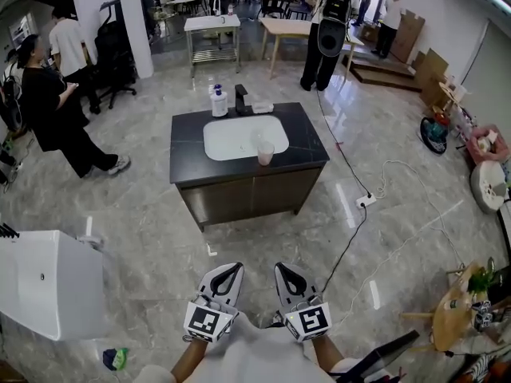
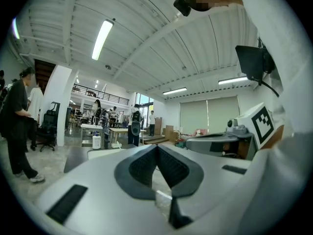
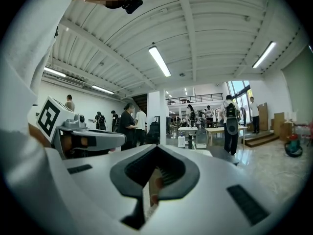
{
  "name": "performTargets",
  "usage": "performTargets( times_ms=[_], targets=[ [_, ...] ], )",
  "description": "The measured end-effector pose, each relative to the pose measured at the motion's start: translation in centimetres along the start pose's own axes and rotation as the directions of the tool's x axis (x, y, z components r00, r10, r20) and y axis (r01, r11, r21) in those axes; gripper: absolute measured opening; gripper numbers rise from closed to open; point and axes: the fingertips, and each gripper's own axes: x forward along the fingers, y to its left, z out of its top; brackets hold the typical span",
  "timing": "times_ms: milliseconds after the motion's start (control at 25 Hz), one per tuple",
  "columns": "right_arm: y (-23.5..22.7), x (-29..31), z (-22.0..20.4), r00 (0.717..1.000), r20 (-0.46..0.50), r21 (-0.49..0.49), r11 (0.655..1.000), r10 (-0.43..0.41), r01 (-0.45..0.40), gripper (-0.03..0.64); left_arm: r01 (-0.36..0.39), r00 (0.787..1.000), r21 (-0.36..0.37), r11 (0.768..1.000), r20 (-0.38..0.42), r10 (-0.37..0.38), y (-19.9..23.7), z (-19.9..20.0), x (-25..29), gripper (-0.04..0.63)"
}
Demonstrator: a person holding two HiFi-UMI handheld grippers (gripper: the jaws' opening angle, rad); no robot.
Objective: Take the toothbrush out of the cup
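Observation:
A pinkish translucent cup (image 1: 265, 153) stands on the dark counter (image 1: 303, 146) at the right edge of the white sink basin (image 1: 233, 138). A thin pale toothbrush (image 1: 259, 140) seems to stick up out of it, too small to make out well. Both grippers are held low at the bottom of the head view, far from the vanity and pointing toward it. My left gripper (image 1: 231, 267) (image 2: 156, 146) has its jaws together with nothing in them. My right gripper (image 1: 286, 267) (image 3: 156, 146) is likewise shut and empty.
A white bottle (image 1: 219, 102) and a black faucet (image 1: 241, 100) stand behind the basin. A person in black (image 1: 48, 102) stands left of the vanity, another with a backpack (image 1: 327, 22) behind it. A white tub (image 1: 48, 282) sits at the left, and a cable with a power strip (image 1: 366, 201) crosses the floor at the right.

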Motion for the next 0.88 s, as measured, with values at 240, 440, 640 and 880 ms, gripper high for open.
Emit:
performTargets(
  times_ms=[240,440,640,880],
  targets=[
    [1.0,1.1,-0.4,1.0,-0.029,-0.014,1.0,-0.009,0.008,0.003,0.009,1.0,-0.016,1.0,-0.013,-0.009,2.1,-0.7,-0.3,-0.005],
    [0.4,2.0,-0.4,0.999,-0.037,-0.028,0.999,-0.022,0.021,0.003,0.016,1.0,-0.031,0.999,-0.016,-0.017,3.0,-0.9,0.5,-0.005],
    [-0.6,3.6,-0.4,1.0,-0.021,-0.03,0.999,-0.023,0.022,0.003,0.029,0.999,-0.024,0.999,-0.016,-0.029,3.8,-1.0,2.3,-0.005],
    [-3.3,6.1,-0.4,1.0,-0.008,-0.01,1.0,-0.01,0.01,0.003,0.018,1.0,-0.027,0.999,-0.024,-0.018,5.3,-1.3,5.2,-0.005]
  ],
)
